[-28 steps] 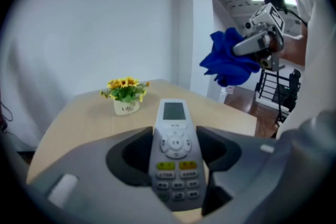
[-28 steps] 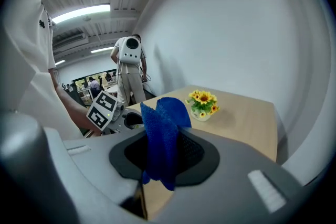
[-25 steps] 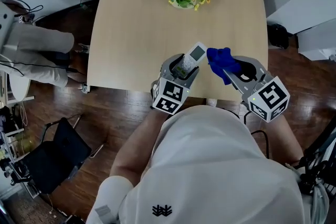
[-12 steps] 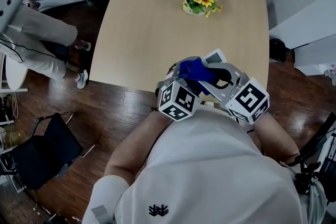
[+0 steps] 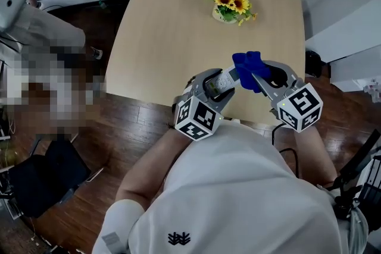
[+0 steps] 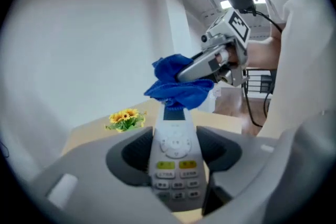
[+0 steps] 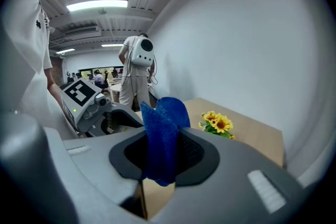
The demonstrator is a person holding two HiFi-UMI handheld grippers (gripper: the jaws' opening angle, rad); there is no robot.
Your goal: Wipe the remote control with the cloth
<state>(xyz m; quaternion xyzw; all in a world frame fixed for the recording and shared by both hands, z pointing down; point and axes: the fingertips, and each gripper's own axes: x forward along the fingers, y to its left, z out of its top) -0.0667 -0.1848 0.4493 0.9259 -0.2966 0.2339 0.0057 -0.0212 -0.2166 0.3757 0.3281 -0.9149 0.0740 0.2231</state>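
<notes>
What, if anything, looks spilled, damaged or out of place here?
Nothing stands out. The left hand-held gripper holds the remote control, the right hand-held gripper holds the blue cloth, and the sunflowers stand upright on the table.

A slim light-grey plastic remote control (image 6: 174, 145), buttons facing up, two yellow-green keys showing, is clamped lengthwise in the left gripper (image 5: 215, 84). A crumpled blue fabric cloth (image 7: 160, 134) is pinched in the right gripper (image 5: 262, 75), bunched right at the remote's far tip.

Tabletop (image 5: 166, 38) open ahead; sunflowers (image 5: 231, 3) (far end) obstruct.
</notes>
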